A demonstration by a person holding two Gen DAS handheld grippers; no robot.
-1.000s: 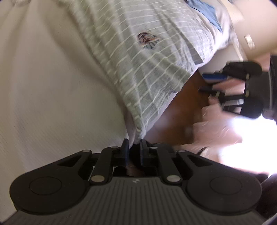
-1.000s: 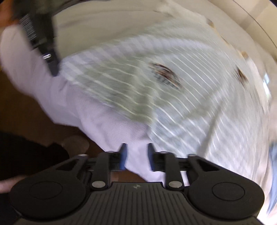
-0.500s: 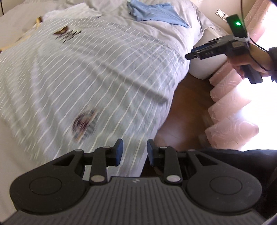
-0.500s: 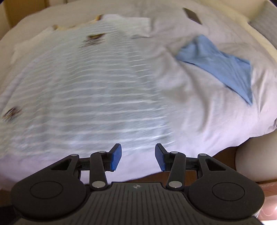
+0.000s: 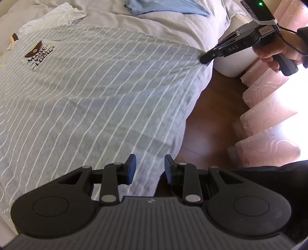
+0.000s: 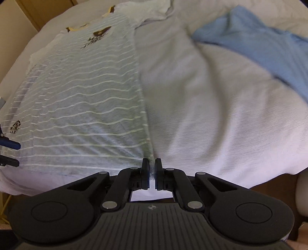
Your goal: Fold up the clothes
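In my left view the striped shirt (image 5: 92, 92) fills the left and middle of the frame, spread flat on the bed (image 5: 173, 23), with its printed patch (image 5: 38, 54) in the upper left. A white top (image 5: 55, 16) peeks out above it, and a blue cloth (image 5: 163, 5) lies along the top edge. At the bottom middle my left tongs (image 5: 149, 169) stand wide open with nothing in them, and the shirt's near hem lies right under the gap. In the upper right of that frame I see my right tongs (image 5: 205, 58), held by a hand (image 5: 277, 48), touching the shirt's far corner at the bed's edge. In my right view the shirt fills the left half of the frame, and the bare bed (image 6: 211, 96) fills the middle and right. The right tongs (image 6: 152, 170), at the bottom middle, are almost fully closed and pinch the shirt's corner. I think the trouble could come from my open left tongs. If I lift with only the right corner held, the shirt may hang crooked, bunch up, or slide off the edge onto the wood floor (image 5: 217, 115). The right pinch also looks thin, so a hard tug might pull the cloth free.
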